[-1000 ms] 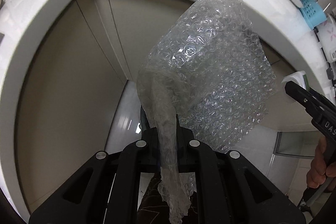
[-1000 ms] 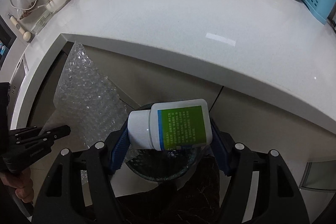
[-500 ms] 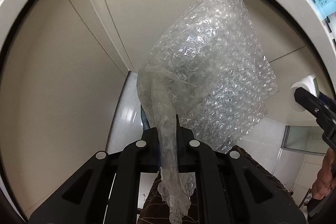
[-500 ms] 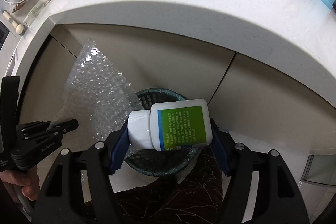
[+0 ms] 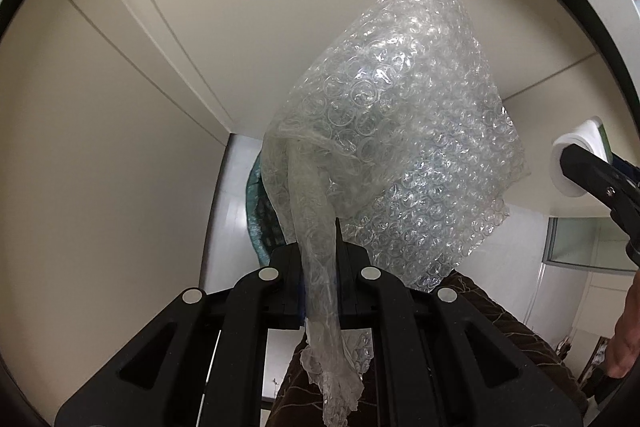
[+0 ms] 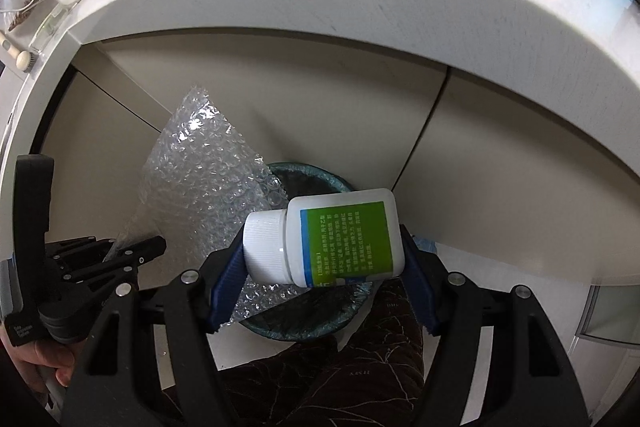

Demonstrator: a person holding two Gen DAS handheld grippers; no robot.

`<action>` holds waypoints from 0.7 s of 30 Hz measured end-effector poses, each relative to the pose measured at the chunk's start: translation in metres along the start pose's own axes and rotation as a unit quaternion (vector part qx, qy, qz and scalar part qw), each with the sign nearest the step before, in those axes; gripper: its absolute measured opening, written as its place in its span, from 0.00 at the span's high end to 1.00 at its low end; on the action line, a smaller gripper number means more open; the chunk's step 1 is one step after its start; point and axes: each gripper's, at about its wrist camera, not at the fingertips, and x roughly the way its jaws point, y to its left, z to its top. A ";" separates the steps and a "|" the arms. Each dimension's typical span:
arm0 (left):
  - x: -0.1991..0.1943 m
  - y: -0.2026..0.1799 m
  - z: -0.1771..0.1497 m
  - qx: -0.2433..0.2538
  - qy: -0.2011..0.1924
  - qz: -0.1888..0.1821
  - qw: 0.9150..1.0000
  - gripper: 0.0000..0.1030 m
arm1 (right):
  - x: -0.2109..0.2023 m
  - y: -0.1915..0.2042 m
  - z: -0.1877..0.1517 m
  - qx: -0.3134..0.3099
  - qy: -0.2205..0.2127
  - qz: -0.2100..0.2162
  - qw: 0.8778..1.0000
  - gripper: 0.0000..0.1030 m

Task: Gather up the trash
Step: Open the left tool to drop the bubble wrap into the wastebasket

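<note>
Clear soft bubble wrap sheet (image 5: 404, 155) hangs light, pinched between my left fingers (image 5: 316, 247); right fingers (image 6: 324, 251) clamp the slippery white plastic bottle (image 6: 332, 239) endwise.

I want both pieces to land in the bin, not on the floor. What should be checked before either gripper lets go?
1. Left gripper pinching the bubble wrap: ok.
2. Right gripper clamping the white bottle by its cap end and base: ok.
3. Bottle in line with the trash bin opening: ok as seen from the right wrist.
4. Bubble wrap over the bin: cannot tell; it overlaps only the rim's left side.
5. Room in the bin: cannot tell; its inside is hidden.
</note>
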 end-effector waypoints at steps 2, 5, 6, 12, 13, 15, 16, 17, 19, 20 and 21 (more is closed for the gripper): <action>0.000 0.000 0.000 0.005 0.000 0.001 1.000 0.92 | 0.002 -0.001 -0.001 0.003 0.003 -0.001 1.000 0.36; 0.001 -0.003 -0.001 0.014 0.002 0.008 1.000 0.92 | 0.000 -0.001 0.001 0.003 0.007 -0.004 1.000 0.36; 0.001 -0.003 -0.002 0.017 0.003 0.009 1.000 0.92 | -0.001 0.000 0.002 0.002 0.007 -0.005 1.000 0.36; 0.000 -0.007 0.000 0.024 0.004 0.015 1.000 0.86 | -0.001 0.003 0.004 0.002 0.008 -0.006 1.000 0.36; -0.001 -0.007 0.000 0.021 0.002 0.015 1.000 0.83 | -0.001 0.003 0.004 0.003 0.010 -0.005 1.000 0.36; -0.004 -0.006 -0.001 0.019 -0.006 0.013 1.000 0.75 | -0.001 0.003 0.004 0.002 0.011 -0.006 1.000 0.36; -0.004 -0.007 -0.002 0.019 -0.008 0.013 1.000 0.73 | -0.001 0.003 0.004 0.001 0.012 -0.005 1.000 0.36; -0.006 -0.007 -0.003 0.020 -0.009 0.013 1.000 0.72 | -0.001 0.003 0.004 0.000 0.013 -0.005 1.000 0.36; -0.005 -0.007 -0.005 0.020 -0.012 0.013 1.000 0.70 | 0.000 0.003 0.005 0.000 0.015 -0.005 1.000 0.36; -0.005 -0.006 -0.005 0.020 -0.014 0.014 1.000 0.68 | 0.000 0.002 0.006 0.000 0.016 -0.004 1.000 0.36; -0.008 -0.005 -0.006 0.017 -0.017 0.014 1.000 0.67 | 0.001 0.002 0.006 0.000 0.016 -0.004 1.000 0.36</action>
